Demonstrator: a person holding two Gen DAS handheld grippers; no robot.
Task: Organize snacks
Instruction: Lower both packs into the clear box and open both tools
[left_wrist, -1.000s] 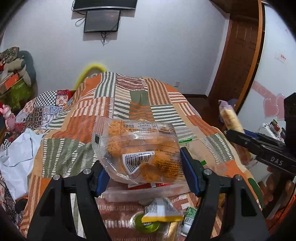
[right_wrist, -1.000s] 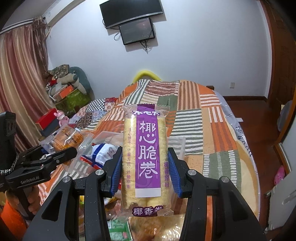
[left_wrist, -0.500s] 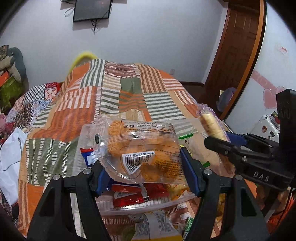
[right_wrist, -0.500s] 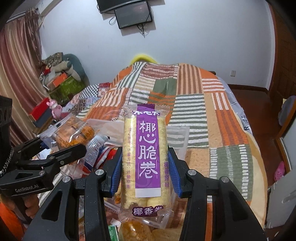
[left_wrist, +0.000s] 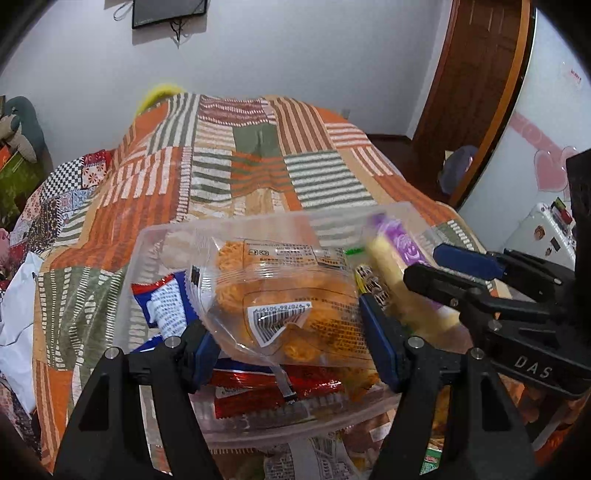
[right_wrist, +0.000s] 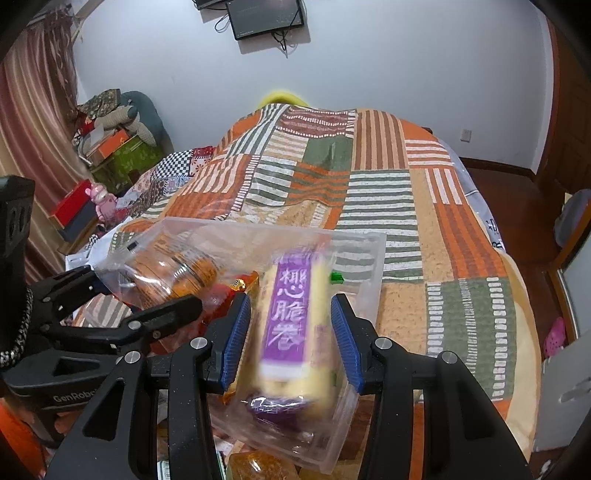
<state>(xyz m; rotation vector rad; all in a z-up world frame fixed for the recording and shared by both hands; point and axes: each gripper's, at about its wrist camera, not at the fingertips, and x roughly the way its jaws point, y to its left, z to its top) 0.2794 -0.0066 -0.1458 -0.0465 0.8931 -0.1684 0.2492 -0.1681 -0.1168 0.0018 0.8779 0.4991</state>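
The left gripper has its jaws clamped on a clear bag of orange snacks, one blue pad on each side of the bag. The bag hangs over a clear plastic bin that stands on the bed. Below the bag, toward 6 o'clock, a red packet lies in the bin, and at 9 o'clock a blue and white packet leans against the bin's wall.

The right gripper has its jaws clamped on a long yellow roll pack with a purple label, blurred in this view and tilted slightly, its lower end inside the same bin. Seen from the right wrist, the left gripper and its bag sit at 9 o'clock, close beside the roll pack. A patchwork quilt in orange, green and white stripes covers the bed beyond the bin, toward 12 o'clock.
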